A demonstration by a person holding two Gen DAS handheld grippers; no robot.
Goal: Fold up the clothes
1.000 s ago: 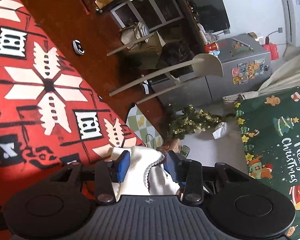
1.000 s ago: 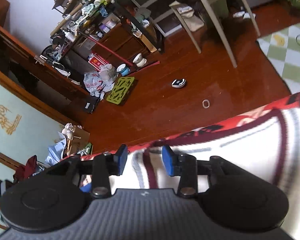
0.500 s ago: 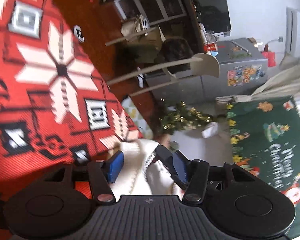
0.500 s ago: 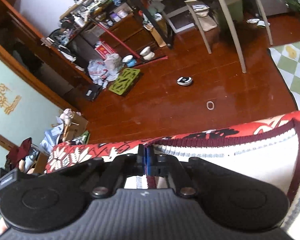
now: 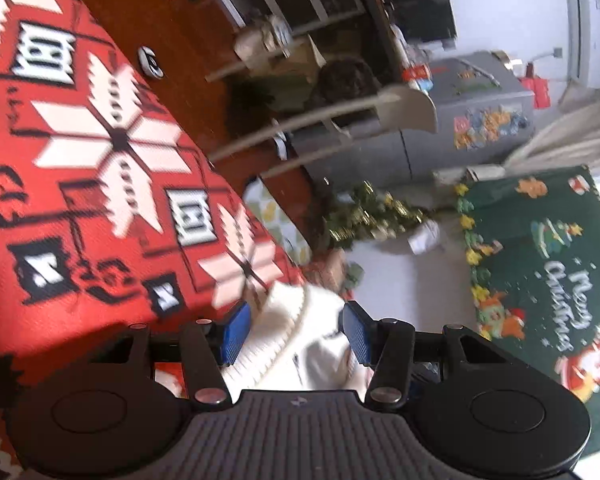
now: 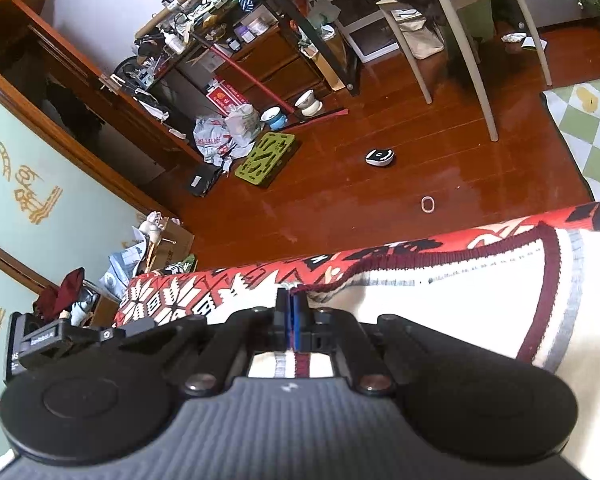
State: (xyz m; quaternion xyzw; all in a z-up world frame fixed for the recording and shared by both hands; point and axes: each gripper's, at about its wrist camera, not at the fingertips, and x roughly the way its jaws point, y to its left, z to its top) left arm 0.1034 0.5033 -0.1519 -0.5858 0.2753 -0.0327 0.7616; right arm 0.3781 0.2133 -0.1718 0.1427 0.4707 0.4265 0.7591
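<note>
we had the right gripper (image 6: 292, 312) clamped on the cream sweater's (image 6: 460, 304) maroon hem, left gripper (image 5: 296, 334) loose around a cream fold.

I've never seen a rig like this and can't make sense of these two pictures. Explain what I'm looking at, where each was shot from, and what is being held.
There is no robot here. A person holds a hand tool with two jaws in each hand, and a wide-angle camera on each tool looks forward along them. The black shape at the bottom of each picture is the tool itself.

Left camera view: the left gripper has its blue pads apart, with a fold of the white sweater between them, lying on a red blanket.

Right camera view: the right gripper is shut, pinching the sweater's dark red hem.

Behind is a wooden floor with household clutter.
</note>
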